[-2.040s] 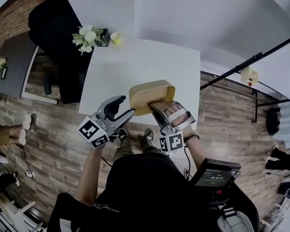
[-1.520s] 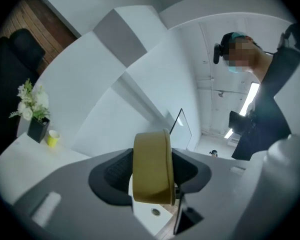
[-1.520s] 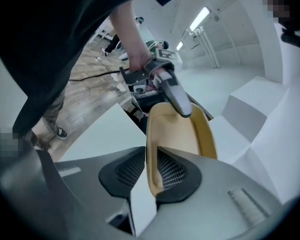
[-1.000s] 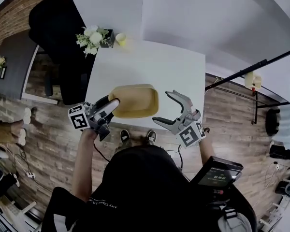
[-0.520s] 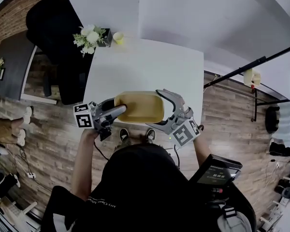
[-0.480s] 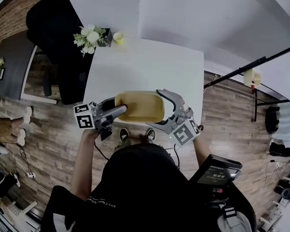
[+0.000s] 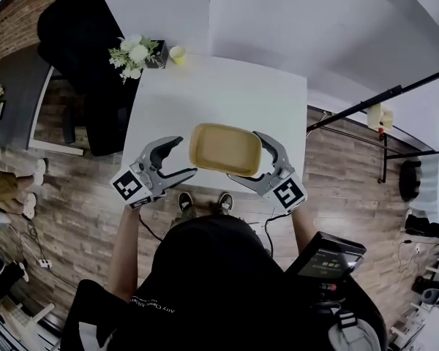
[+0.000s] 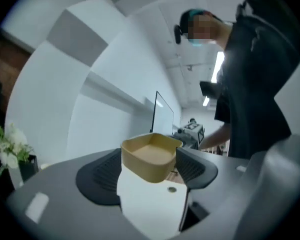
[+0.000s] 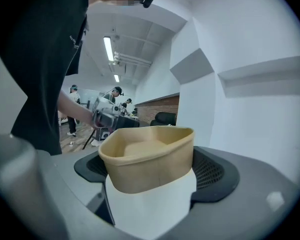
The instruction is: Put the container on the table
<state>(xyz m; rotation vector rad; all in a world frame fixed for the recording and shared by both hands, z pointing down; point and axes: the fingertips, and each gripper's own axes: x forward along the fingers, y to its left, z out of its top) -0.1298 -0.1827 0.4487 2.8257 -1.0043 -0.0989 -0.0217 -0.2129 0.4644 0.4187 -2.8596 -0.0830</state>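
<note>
Lighting's soft, even overhead stuff, so there are no hard shadows on the white table (image 7: 219,97), which runs bright, close to blown out in the head view. The black shirt (image 7: 212,284) just below the table's near edge is crushed to a dark blob. Heavy fisheye too: the floor planks (image 7: 73,218) either side of the table curve hard. Both gripper views have black vignetted corners. A ceiling strip light (image 9: 109,48) high beyond the table glares. The container (image 9: 147,166) in front of the table looks crisp, and the jaws by the lens are mushy.

Matt tan container (image 7: 225,149) — smooth white table (image 7: 205,101)
</note>
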